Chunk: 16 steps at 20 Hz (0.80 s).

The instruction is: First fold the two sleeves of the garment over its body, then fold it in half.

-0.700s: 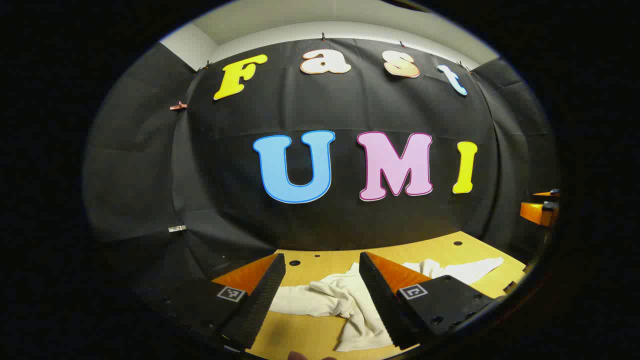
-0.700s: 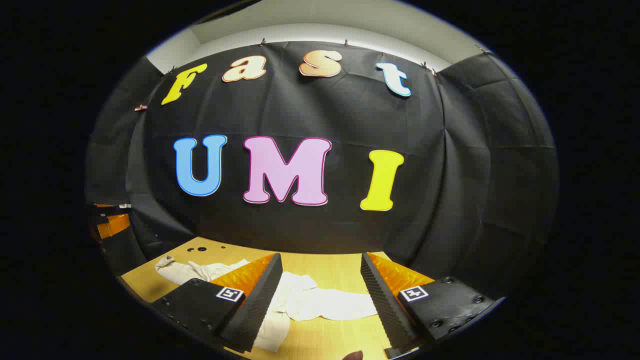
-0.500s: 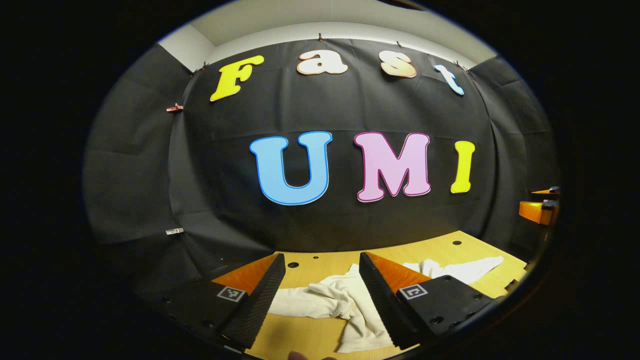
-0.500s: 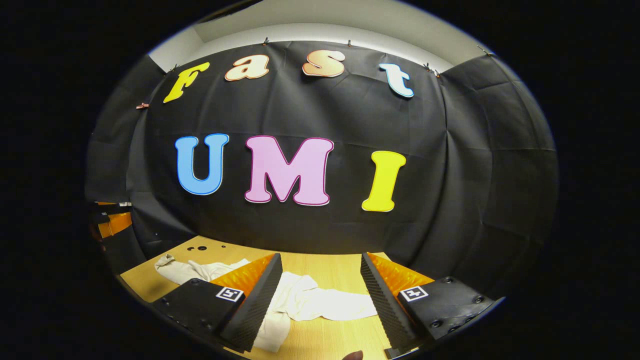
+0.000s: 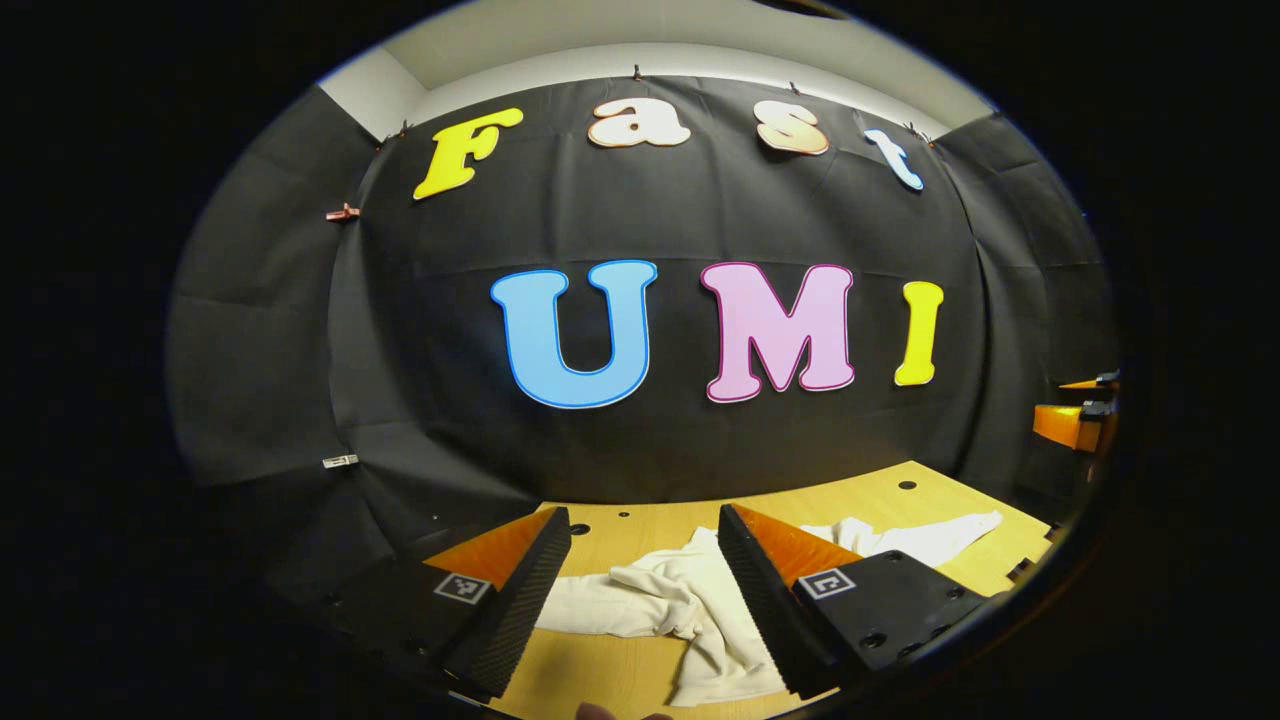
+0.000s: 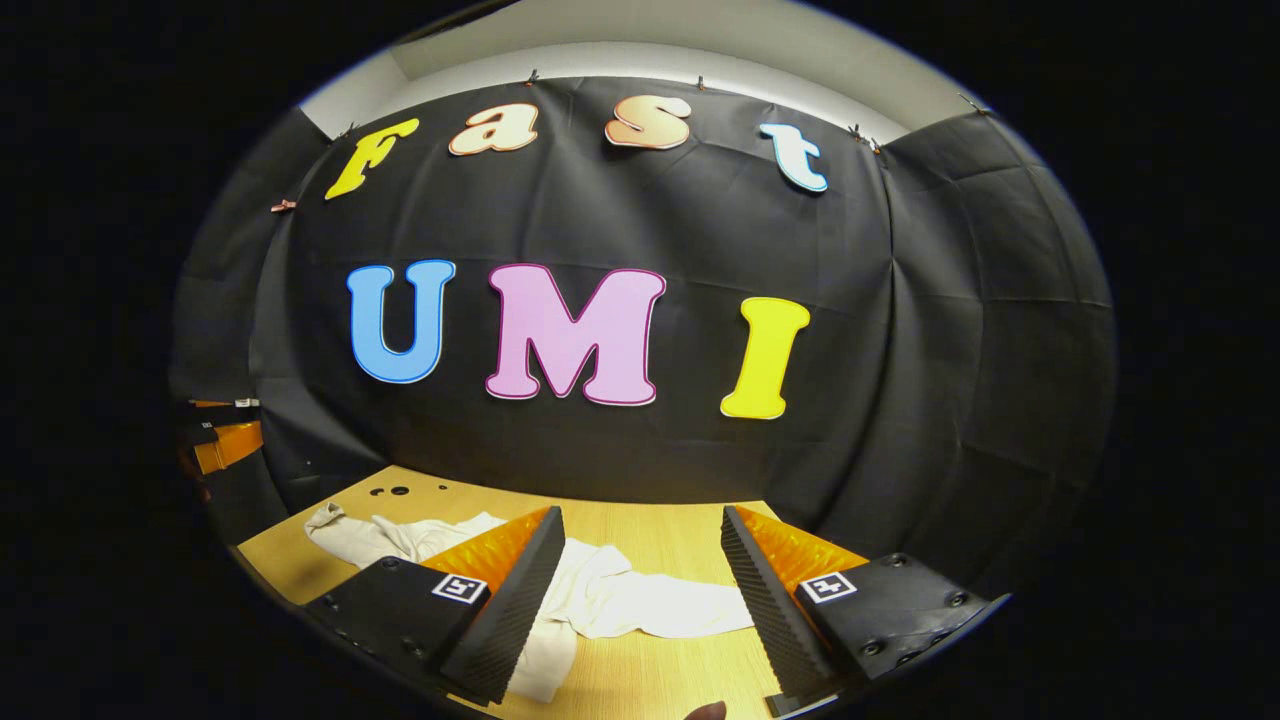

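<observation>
Garment: white garment (image 5: 665, 600) lies crumpled on the wooden worktop (image 5: 900, 505), one sleeve (image 5: 925, 538) stretched out flat, unfolded.
Left claw: left claw (image 5: 645, 580) above the garment's bunched middle, spread wide, gripping nothing.
Right claw: right claw (image 6: 640, 590) above the garment (image 6: 640, 605), spread wide, gripping nothing.
Far sleeve: in the right gripper view, a sleeve (image 6: 370, 535) trails away from the garment's body, near holes in the worktop (image 6: 660, 535).

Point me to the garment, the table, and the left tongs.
garment (image 5: 660, 590): left gripper view, on the bunched white cloth between the fingers.
table (image 6: 660, 545): right gripper view, on bare wood behind the cloth.
left tongs (image 5: 645, 530): left gripper view, midway between the open fingertips.
</observation>
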Available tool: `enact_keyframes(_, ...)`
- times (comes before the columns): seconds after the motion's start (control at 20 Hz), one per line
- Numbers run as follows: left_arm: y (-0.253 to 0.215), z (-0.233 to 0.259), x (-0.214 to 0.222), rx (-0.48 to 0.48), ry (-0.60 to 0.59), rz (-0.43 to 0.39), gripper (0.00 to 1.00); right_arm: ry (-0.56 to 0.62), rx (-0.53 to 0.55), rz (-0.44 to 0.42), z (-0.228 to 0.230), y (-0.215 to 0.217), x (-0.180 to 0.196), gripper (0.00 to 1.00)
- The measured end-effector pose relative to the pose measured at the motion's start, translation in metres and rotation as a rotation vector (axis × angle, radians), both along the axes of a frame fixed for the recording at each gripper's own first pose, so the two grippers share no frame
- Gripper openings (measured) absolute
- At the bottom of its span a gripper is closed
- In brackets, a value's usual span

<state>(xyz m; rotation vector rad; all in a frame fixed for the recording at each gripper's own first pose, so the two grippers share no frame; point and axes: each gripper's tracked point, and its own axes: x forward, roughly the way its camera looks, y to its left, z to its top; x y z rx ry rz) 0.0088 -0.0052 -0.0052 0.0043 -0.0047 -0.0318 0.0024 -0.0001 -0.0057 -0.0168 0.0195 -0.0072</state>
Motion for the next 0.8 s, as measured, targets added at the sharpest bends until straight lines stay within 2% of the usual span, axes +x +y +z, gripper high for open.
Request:
enact_keyframes(0.3,0.0,-0.003,-0.001,0.001,0.003,0.001,0.95,0.019,-0.004,-0.005,-0.006,-0.003,0.001,0.97)
enact_keyframes(0.45,0.0,-0.005,0.0,-0.001,0.007,0.002,0.95,0.056,-0.017,-0.038,-0.018,-0.015,0.006,0.97)
enact_keyframes(0.8,-0.01,-0.016,0.004,-0.001,0.028,-0.001,0.95,0.166,-0.019,-0.144,-0.077,-0.078,0.047,0.97)
